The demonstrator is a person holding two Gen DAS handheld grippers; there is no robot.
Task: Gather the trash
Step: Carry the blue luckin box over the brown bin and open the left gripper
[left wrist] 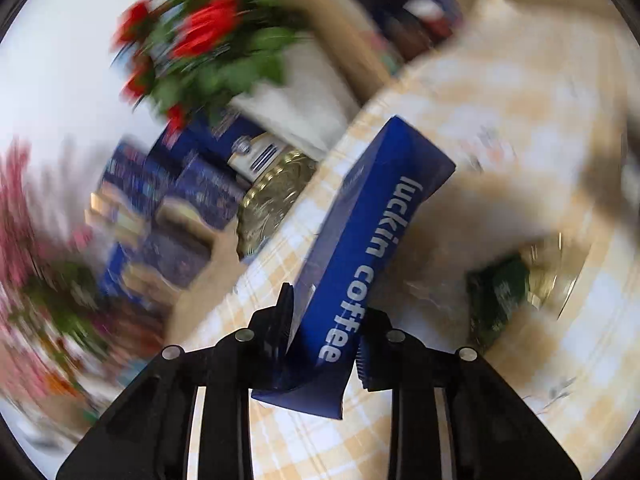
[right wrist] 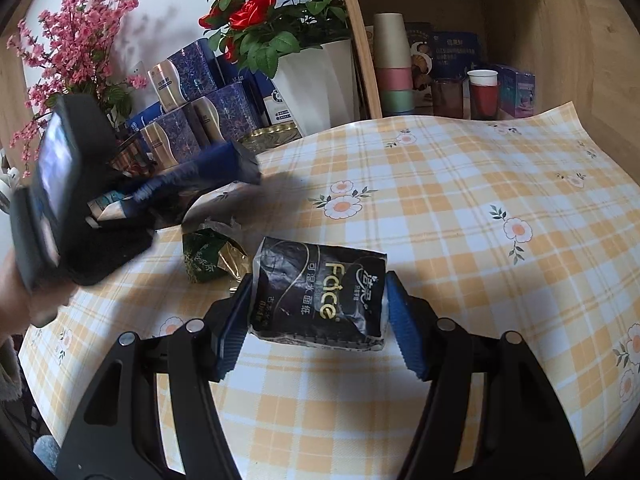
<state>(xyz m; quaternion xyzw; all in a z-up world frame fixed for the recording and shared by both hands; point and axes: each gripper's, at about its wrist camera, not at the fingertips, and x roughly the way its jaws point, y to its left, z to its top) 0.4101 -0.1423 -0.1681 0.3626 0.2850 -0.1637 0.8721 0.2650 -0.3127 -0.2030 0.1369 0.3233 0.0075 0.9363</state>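
Your left gripper (left wrist: 324, 340) was clenched on the blue box (left wrist: 360, 256), its pads pressed against the box's lower end; the white lettering "luckin coffee" ran along the side facing the camera. The box stuck out forward between the fingers and was tilted, held above the checked cloth (left wrist: 500, 100). Everything beyond it was smeared with motion blur. Just to the right lay a green wrapper (left wrist: 496, 296) on the cloth, and past the cloth's edge you could make out blue cartons (left wrist: 176, 196) and red roses (left wrist: 204, 32).

Your right gripper (right wrist: 316, 320) stood wide around the black tissue pack (right wrist: 320, 292), which lay flat on the cloth (right wrist: 460, 208). The left pad (right wrist: 234, 320) sat just beside the pack's edge or touched it, you could not tell which; the right pad (right wrist: 406, 328) stood a little clear, so nothing was gripped. Just left of the pack lay the green wrapper (right wrist: 204, 256), crumpled. Farther left, the other gripper carried the blue box (right wrist: 200, 170) above the cloth. Behind stood the roses (right wrist: 260, 12) in a white pot (right wrist: 316, 88), pink blossoms (right wrist: 72, 40), and stacked cups (right wrist: 394, 64) on a shelf.
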